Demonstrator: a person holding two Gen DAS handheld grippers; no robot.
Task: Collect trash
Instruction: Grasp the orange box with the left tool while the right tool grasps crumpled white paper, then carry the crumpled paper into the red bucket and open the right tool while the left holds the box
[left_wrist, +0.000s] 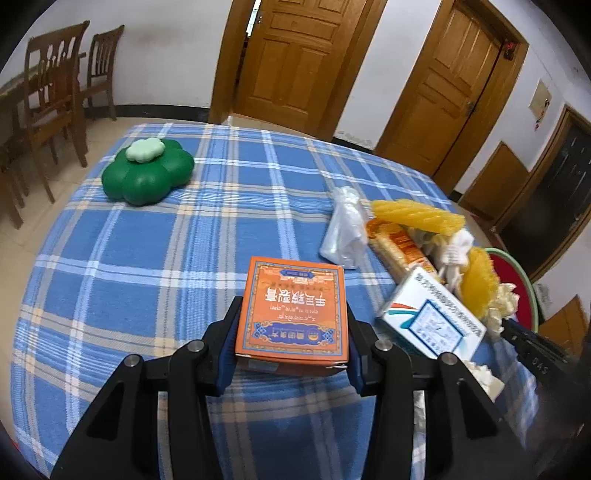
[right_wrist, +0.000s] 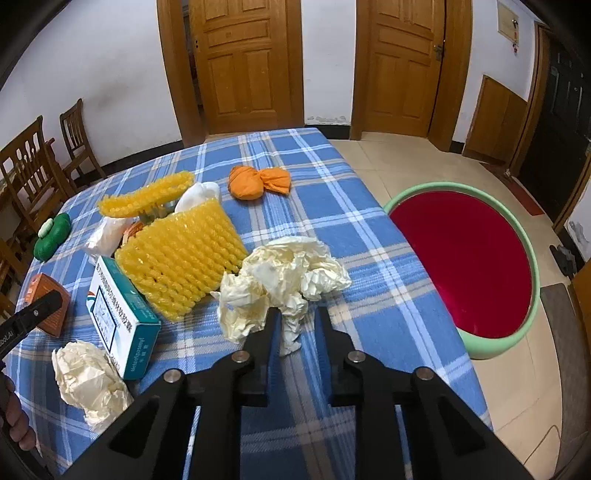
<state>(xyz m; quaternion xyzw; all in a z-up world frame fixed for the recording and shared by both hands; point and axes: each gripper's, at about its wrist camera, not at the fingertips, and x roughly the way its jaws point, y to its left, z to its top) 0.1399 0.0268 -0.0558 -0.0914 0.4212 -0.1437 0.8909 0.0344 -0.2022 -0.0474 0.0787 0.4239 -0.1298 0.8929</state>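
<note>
My left gripper (left_wrist: 293, 332) is shut on an orange box (left_wrist: 293, 314) and holds it just above the blue plaid tablecloth (left_wrist: 166, 258); the box also shows in the right wrist view (right_wrist: 46, 308). My right gripper (right_wrist: 295, 317) is shut on a crumpled cream paper wad (right_wrist: 284, 277) near the table's right edge. A red basin with a green rim (right_wrist: 469, 254) stands on the floor to the right of the table. Other trash lies on the cloth: yellow foam netting (right_wrist: 181, 258), a white and teal box (right_wrist: 118, 314), a second paper wad (right_wrist: 88, 380) and an orange wrapper (right_wrist: 258, 182).
A green flower-shaped container (left_wrist: 147, 175) sits at the far left of the table. A clear plastic bag (left_wrist: 345, 229) and an orange snack packet (left_wrist: 399, 245) lie by the netting. Wooden chairs (left_wrist: 51, 92) stand to the left, and two wooden doors (right_wrist: 243, 62) are behind.
</note>
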